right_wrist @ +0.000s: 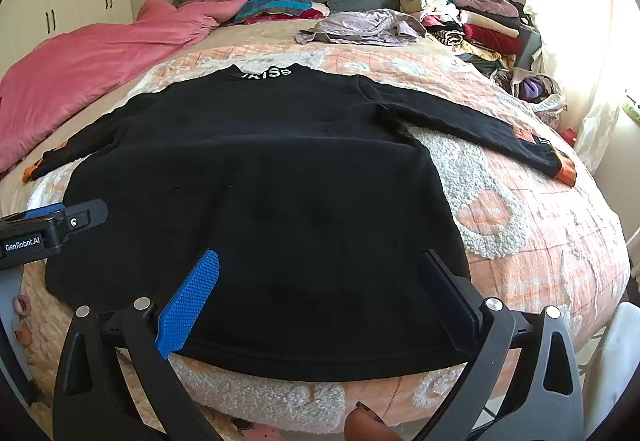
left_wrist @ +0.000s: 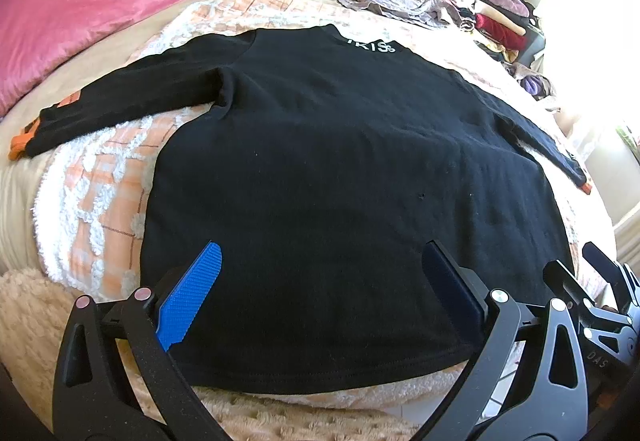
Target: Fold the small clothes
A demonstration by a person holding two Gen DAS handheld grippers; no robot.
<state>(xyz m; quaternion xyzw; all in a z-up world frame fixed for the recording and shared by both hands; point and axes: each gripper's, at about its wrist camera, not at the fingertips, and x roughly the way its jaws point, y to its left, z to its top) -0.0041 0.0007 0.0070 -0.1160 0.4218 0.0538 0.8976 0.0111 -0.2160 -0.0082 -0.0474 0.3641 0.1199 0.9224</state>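
Observation:
A black long-sleeved top (left_wrist: pixel 340 169) (right_wrist: pixel 256 193) lies flat on the bed, hem toward me, white lettering at its collar, both sleeves spread out with orange cuffs (right_wrist: pixel 566 171). My left gripper (left_wrist: pixel 320 273) hovers open over the hem's left part, blue pads (left_wrist: pixel 192 293) wide apart, nothing between them. My right gripper (right_wrist: pixel 320 281) stands open above the hem's right part, also holding nothing. The right gripper's fingers (left_wrist: pixel 600 261) show at the right edge of the left wrist view; the left gripper (right_wrist: pixel 52 225) shows at the left of the right wrist view.
An orange-and-white tufted bedspread (right_wrist: pixel 520 225) covers the bed. A pink blanket (left_wrist: pixel 88 9) lies at the far left, striped folded clothes (right_wrist: pixel 276 3) by the grey headboard, a lilac garment (right_wrist: pixel 360 27) and a pile of clothes (right_wrist: pixel 480 21) at the far right. A fingertip (right_wrist: pixel 364 425) shows below.

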